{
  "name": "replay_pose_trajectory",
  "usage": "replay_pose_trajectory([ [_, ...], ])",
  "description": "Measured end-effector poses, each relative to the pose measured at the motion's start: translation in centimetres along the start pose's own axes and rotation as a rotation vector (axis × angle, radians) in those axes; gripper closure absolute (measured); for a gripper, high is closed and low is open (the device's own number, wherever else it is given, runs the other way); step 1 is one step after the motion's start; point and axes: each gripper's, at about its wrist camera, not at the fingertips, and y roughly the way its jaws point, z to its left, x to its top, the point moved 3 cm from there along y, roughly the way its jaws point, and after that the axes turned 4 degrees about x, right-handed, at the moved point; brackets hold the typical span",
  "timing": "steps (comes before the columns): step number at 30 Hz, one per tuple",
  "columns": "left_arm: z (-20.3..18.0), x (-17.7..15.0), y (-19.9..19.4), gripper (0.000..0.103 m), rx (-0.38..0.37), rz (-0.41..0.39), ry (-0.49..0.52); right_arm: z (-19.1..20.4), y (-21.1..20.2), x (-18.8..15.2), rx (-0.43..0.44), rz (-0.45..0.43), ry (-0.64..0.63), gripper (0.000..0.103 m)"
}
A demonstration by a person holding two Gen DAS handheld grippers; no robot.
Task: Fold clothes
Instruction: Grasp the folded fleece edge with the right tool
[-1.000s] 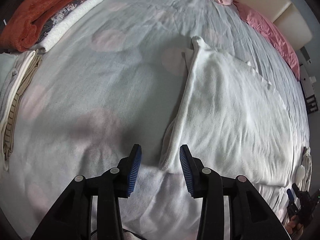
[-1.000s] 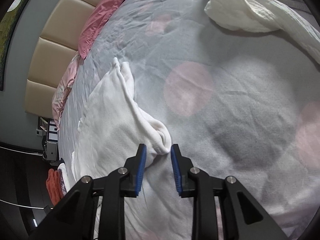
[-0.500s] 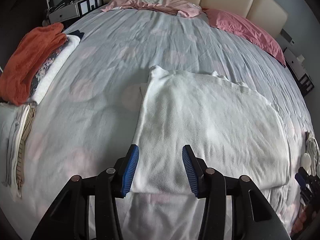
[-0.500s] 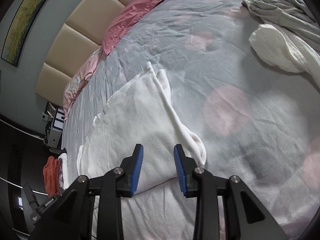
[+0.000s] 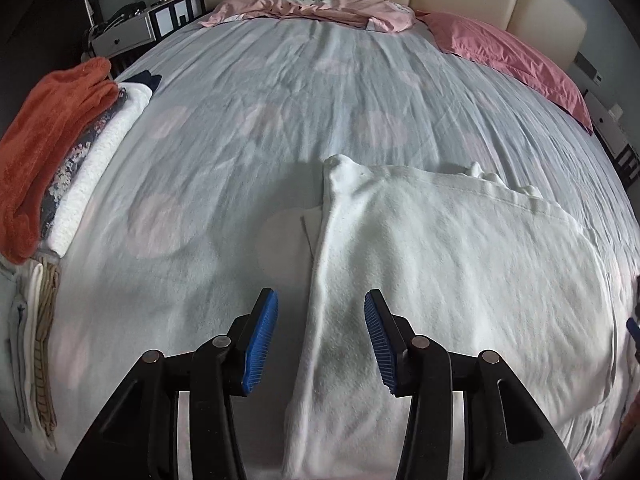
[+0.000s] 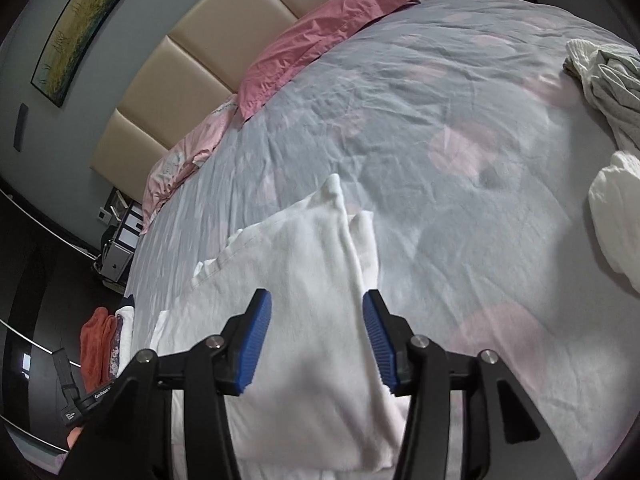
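White garment [image 5: 440, 280] lies flat on bed [image 5: 280, 100].

Beige padded headboard [image 6: 208, 60], grey wall [image 6: 24, 60], framed painting [image 6: 92, 16]

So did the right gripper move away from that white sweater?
Yes. The right gripper pulled back from the white sweater; more headboard shows, and its jaws just opened, letting go.
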Motion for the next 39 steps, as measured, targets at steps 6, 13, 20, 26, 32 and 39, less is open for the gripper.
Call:
replay_pose_trajectory([
  [6,1.5,0.9,2.7,0.056,-0.01,0.02,-0.065,-2.0,3.6,1.7,-0.061,0.029,0.004,0.056],
  [13,2.0,1.4,4.4,0.056,-0.029,0.044,-0.088,-2.7,6.7,1.9,-0.07,0.05,-0.014,0.056],
  [20,1.8,2.4,5.5,0.056,-0.048,0.047,-0.096,-2.3,7.6,1.2,-0.083,0.038,-0.066,0.07],
  [26,2.1,3.2,5.5,0.056,-0.062,0.025,-0.08,-1.8,7.6,0.6,-0.08,0.024,-0.095,0.092],
  [32,3.2,4.0,4.2,0.056,-0.175,-0.018,-0.093,1.5,6.0,1.0,-0.148,-0.008,-0.163,0.093],
  [39,4.4,4.7,3.1,0.056,-0.282,-0.041,-0.155,9.4,3.5,1.4,-0.159,-0.038,-0.215,0.093],
])
